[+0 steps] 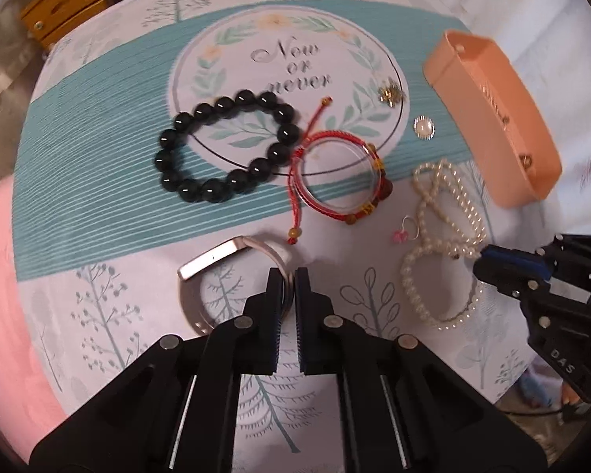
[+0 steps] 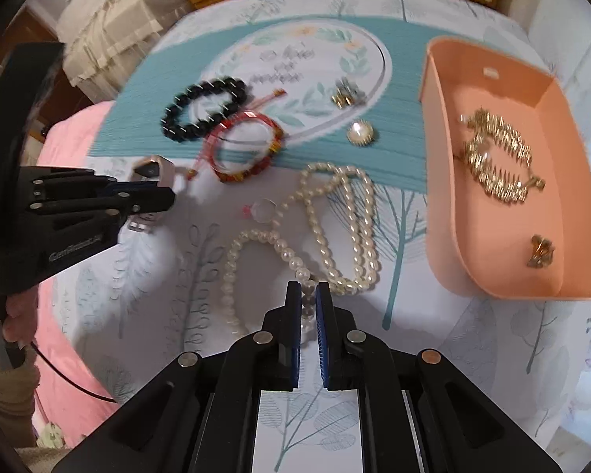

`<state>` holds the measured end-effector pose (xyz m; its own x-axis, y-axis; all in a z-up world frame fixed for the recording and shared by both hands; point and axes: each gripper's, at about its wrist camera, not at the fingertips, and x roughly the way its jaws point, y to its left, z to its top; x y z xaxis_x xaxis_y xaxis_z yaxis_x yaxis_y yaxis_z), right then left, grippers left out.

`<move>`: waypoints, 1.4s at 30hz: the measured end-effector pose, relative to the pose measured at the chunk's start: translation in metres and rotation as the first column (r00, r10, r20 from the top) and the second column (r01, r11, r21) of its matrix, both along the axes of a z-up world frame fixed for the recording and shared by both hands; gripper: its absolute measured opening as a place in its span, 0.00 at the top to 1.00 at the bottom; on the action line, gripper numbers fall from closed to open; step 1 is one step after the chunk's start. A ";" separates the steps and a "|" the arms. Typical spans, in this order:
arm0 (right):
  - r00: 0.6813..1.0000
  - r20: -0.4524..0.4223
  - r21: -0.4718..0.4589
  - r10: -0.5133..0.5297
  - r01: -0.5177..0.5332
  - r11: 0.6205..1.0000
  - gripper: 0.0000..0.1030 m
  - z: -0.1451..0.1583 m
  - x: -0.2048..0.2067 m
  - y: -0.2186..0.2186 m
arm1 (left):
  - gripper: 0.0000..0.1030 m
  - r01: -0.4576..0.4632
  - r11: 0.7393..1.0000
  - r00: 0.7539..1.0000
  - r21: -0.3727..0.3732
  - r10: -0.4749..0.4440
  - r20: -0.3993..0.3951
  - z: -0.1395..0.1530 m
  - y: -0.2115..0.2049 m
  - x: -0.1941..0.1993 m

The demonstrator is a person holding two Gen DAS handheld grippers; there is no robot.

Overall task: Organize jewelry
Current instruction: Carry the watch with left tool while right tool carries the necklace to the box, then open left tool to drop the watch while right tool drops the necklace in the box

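On bedspread (image 1: 110, 205), nearest left gripper (image 1: 288, 276): jaws nearly closed, pinching band of silver watch (image 1: 212, 264). Right gripper (image 2: 308, 291) narrowed onto pearl necklace (image 2: 335, 213) strand, beads between pads; firm hold uncertain. Beyond: small pink-stone ring (image 2: 262, 209), red cord bracelet (image 1: 331, 181), black bead bracelet (image 1: 224, 149), round pearl brooch (image 2: 360, 132), gold earrings (image 2: 346, 94), all loose. Far right: peach tray (image 2: 437, 181) holds gold chain (image 2: 496, 157) and gold earring (image 2: 539, 252). Judgement: early stage, most pieces unsorted.

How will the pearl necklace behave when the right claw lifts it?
Probably floppy: the pearl necklace lies in loose, overlapping loops, so it should dangle. Round beads may slip, since the right claw pinches only one strand. Trailing loops could snag the small ring touching it.
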<state>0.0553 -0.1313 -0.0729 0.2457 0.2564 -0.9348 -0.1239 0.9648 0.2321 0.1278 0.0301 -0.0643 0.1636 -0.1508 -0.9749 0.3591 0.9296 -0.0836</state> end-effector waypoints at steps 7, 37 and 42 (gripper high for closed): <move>0.989 0.131 0.049 -0.065 0.059 0.997 0.93 0.053 -0.008 -0.020 | 0.96 -0.030 0.998 0.998 -0.062 0.034 0.054 0.038 0.001 -0.009; 0.949 0.164 0.226 -0.267 0.228 0.947 0.93 0.052 0.010 -0.168 | 0.96 0.104 0.988 0.973 -0.110 -0.079 0.217 0.098 -0.228 0.018; 0.951 0.114 0.197 -0.288 0.262 0.945 0.93 0.019 0.013 -0.179 | 0.96 0.115 0.990 0.972 -0.082 -0.095 0.214 0.085 -0.246 0.022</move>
<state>0.0684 -0.3100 -0.0540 0.4548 0.3183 -0.8318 0.0969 0.9107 0.4015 0.1497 -0.2157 0.0206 0.3408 -0.2670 -0.9014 0.4729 0.8774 -0.0811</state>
